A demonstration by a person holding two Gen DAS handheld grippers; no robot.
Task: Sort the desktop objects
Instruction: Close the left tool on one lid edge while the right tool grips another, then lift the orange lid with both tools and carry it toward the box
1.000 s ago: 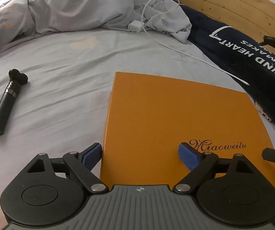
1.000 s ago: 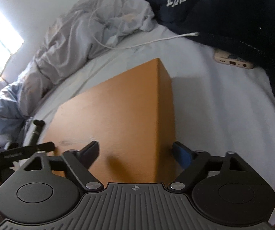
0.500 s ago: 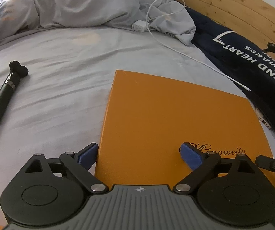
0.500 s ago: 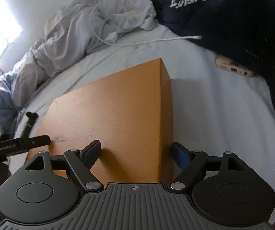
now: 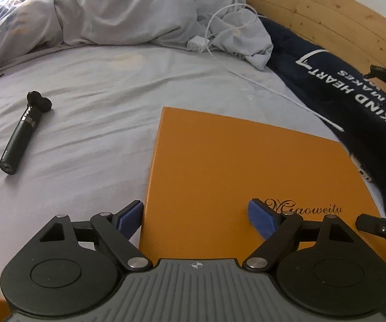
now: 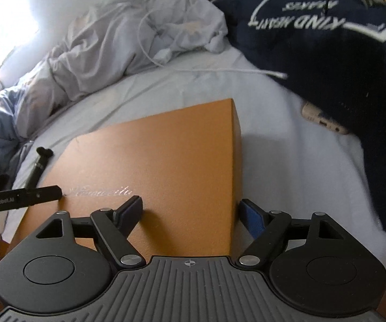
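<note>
An orange box lid [image 5: 246, 171] marked "Miaoweitu" lies on the grey bed sheet [image 5: 90, 123]; it also shows in the right wrist view [image 6: 166, 161]. My left gripper [image 5: 197, 216] is open, its fingers straddling the lid's left edge. My right gripper [image 6: 190, 210] is open, its fingers straddling the lid's right edge. A black cylindrical handle [image 5: 22, 132] lies on the sheet to the left; it also shows in the right wrist view [image 6: 38, 166].
A crumpled grey duvet [image 5: 125, 10] with a white charger and cable [image 5: 201, 44] lies at the back. A navy garment [image 5: 340, 86] with white lettering lies right, by the wooden headboard [image 5: 327, 13]. A phone [image 6: 324, 122] lies partly under the garment.
Both grippers have shifted slightly back and up along the box lid; the views tilt up a little. Both stay open.
</note>
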